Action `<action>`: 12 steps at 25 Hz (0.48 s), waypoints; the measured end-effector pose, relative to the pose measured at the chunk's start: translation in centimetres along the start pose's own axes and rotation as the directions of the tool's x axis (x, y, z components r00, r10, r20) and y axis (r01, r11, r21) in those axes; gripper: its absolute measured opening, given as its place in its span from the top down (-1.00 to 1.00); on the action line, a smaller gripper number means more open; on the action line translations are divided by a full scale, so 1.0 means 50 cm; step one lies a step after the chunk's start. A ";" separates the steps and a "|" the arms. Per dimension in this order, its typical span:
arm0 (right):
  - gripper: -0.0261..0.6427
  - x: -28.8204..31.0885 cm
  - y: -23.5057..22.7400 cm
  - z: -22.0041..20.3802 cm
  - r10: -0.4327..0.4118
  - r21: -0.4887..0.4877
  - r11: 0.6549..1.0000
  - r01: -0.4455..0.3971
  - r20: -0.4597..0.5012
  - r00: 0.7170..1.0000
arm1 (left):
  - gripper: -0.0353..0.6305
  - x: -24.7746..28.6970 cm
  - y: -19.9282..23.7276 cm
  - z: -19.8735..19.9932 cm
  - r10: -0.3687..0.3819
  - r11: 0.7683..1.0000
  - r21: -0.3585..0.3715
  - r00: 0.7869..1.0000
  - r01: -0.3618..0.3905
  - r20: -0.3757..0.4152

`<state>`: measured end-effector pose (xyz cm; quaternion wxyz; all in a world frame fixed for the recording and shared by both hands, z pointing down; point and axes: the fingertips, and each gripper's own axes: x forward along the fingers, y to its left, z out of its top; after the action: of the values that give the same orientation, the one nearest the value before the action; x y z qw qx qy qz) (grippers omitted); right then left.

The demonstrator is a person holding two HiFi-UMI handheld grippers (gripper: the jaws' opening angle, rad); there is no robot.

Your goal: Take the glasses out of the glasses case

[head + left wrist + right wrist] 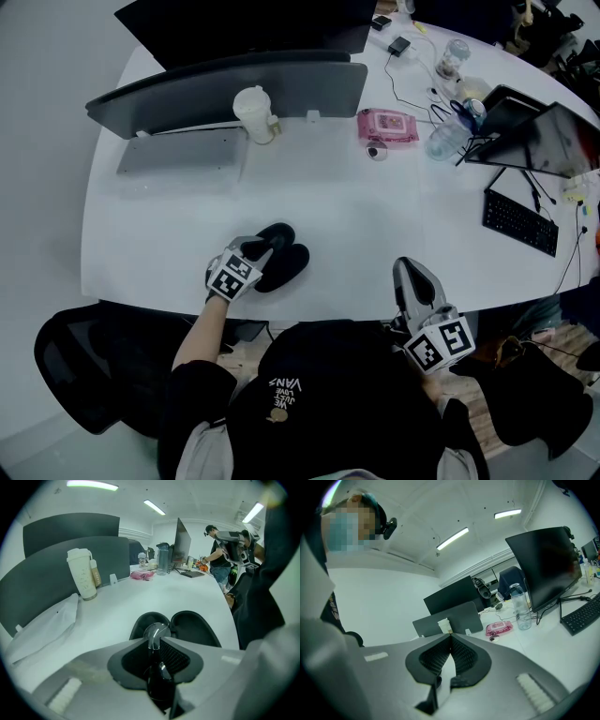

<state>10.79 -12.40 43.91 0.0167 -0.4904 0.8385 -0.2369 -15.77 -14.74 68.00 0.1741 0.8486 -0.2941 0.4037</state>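
1. White table (pixel 375 216) all the way across. At the far left, a grey divider (pixel 187 94) runs along the back, with a pale lidded cup (pixel 253 112) standing just in front of it.
2. The left gripper (pixel 255 251) is near the front edge, pointing at the case (pixel 286 262). Its own view shows the left gripper (pixel 156 637) with jaws squeezed together on the glasses (pixel 153 631). One clear lens pokes out past the tips and the dark frame sits pinched between the pads.
3. The case is black and lying flat with its lid swung fully open, so you see two oval halves side by side. In the left gripper view the case (pixel 192 627) sits right behind the jaws, and the lens hangs in front of its left half. Can't tell whether the glasses touch the case or are lifted clear. The head view hides them behind the gripper.
4. A pink wipes pack (pixel 386 125) sits further back, well away from the case.
5. The right gripper (pixel 412 274) is at the front edge of the table, apart from the case. In its own view the right gripper (pixel 451 639) has its jaws closed tip to tip with nothing between them.
6. A black keyboard (pixel 520 222) sits at the far right, with a dark monitor (pixel 553 141) just above it.
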 end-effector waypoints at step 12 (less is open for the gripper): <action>0.93 0.006 -0.003 0.001 0.001 0.004 1.000 -0.001 -0.003 1.000 | 0.65 -0.012 -0.002 -0.004 -0.031 0.999 -0.021 0.998 0.030 -0.061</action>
<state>10.76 -12.72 44.00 0.0167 -0.4896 0.8383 -0.2392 -16.10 -14.35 67.63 0.1977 0.8383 -0.2797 0.4241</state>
